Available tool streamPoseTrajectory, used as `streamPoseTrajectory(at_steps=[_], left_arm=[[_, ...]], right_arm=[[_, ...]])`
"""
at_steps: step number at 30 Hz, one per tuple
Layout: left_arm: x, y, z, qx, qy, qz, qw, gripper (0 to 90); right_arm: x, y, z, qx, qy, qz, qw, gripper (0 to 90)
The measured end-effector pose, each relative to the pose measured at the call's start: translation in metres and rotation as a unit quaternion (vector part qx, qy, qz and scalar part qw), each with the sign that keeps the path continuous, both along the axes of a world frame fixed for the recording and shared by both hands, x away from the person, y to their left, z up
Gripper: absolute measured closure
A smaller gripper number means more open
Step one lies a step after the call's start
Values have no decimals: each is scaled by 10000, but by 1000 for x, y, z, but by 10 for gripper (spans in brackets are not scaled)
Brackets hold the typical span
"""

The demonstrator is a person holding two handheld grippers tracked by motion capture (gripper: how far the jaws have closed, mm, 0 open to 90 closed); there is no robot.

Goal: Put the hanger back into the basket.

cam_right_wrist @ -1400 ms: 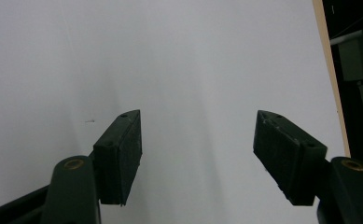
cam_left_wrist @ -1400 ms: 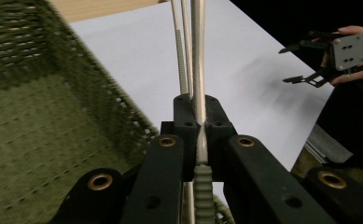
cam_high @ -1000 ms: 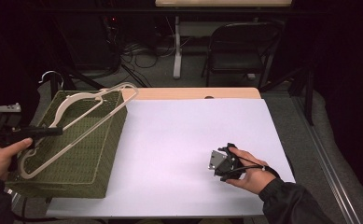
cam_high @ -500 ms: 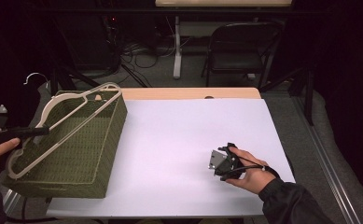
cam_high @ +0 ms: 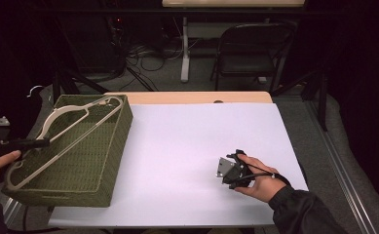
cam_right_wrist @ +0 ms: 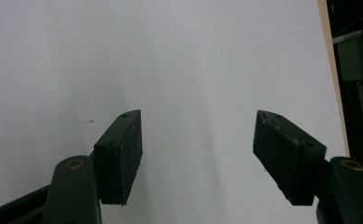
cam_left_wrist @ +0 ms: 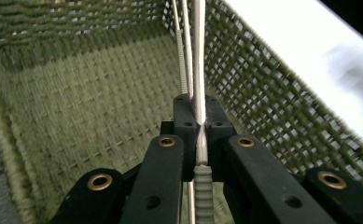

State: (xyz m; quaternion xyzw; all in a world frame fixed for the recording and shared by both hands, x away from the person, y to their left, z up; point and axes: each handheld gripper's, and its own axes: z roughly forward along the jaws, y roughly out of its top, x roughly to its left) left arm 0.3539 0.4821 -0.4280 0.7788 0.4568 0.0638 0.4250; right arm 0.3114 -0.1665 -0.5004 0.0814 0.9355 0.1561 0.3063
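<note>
A bundle of cream clothes hangers (cam_high: 75,127) lies slanted in the green woven basket (cam_high: 113,146) at the table's left end. My left gripper (cam_high: 40,143) reaches in from the left and is shut on one hanger's bar. In the left gripper view the pads of the left gripper (cam_left_wrist: 198,119) pinch a white hanger bar (cam_left_wrist: 198,56), with the basket's floor (cam_left_wrist: 86,107) below. My right gripper (cam_high: 232,169) rests in a hand on the white table, right of centre. In the right gripper view the right gripper (cam_right_wrist: 198,149) stands open with nothing between its pads.
The white table top (cam_high: 192,131) stretches between the basket and the right hand. A folding chair (cam_high: 253,53), a stand and cables stand on the floor beyond the table's far edge. Dark floor lies on both sides.
My left gripper has moved left and down with the hangers, which have sunk lower into the basket. The right hand has stayed put.
</note>
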Motion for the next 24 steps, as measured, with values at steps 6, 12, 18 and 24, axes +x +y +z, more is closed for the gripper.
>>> streamPoseTrajectory(at_steps=[6,12,18,24], left_arm=[[1,0,-15,122,52,56,9999,873],[3,-4,-25,347,177,28,9992,873],[5,-13,-27,741,208,-47,9970,873],[3,-20,-26,1119,104,-90,9936,871]], right_arm=[[-1,0,1,16,4,21,10000,329],[0,-1,1,4,-2,10,10000,329],[-1,0,1,14,-2,13,10000,332],[-1,-1,1,46,-3,31,10000,334]])
